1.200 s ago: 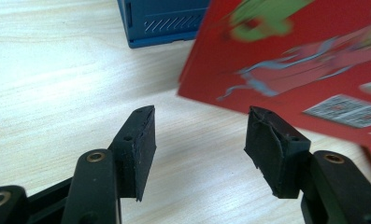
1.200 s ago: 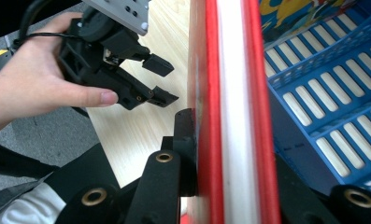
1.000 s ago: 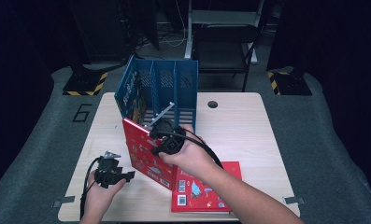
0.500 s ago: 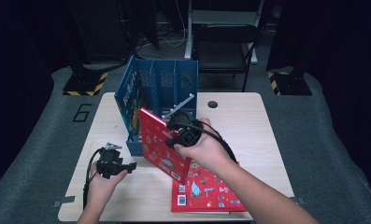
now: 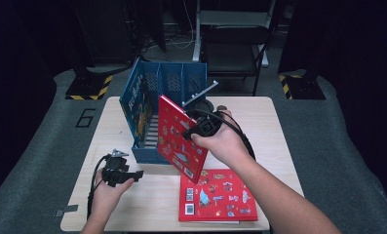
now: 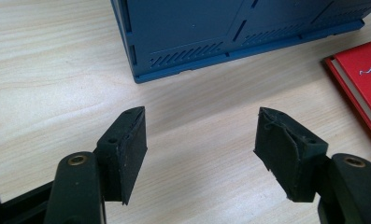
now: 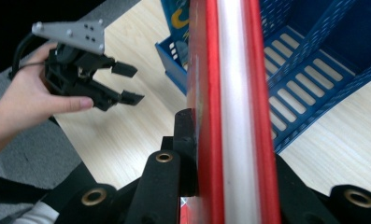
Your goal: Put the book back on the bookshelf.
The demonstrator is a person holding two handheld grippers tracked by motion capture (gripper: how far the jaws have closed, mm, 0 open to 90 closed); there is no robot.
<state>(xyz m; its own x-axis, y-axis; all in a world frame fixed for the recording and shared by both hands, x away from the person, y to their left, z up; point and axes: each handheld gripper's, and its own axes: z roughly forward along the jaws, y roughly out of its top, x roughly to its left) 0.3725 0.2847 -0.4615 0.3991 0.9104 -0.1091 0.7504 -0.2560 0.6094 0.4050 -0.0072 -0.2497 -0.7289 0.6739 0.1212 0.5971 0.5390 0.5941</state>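
Landmark: blue file rack [image 5: 166, 114], standing on the wooden table [image 5: 279, 141], toward its far left part.

Edges and room:
- Rack's slotted compartments open upward; in the right gripper view the slotted floor of the compartments [image 7: 309, 60] shows bare just beside the held book.
- Bare tabletop lies in front of the rack's near-left corner, up to the table's near edge.
- Second red book [image 5: 215, 196] lies flat in front and to the right of the rack, close to the table's near edge, apart from the rack.

Right gripper [image 5: 197, 127]: jaws clamped on the red picture book [image 5: 180, 136], one jaw on each cover, page edge facing the camera in the right gripper view [image 7: 232, 112]. Book is held on edge, tilted, its far corner over the rack's front right compartment, its lower corner hanging in front of the rack's front wall, above the table.

Left gripper [image 5: 135, 174]: low over the bare table in front of the rack's near-left corner, jaws spread wide, nothing between them [image 6: 199, 140]. Rack's base corner lies just ahead of the jaws, not touching.
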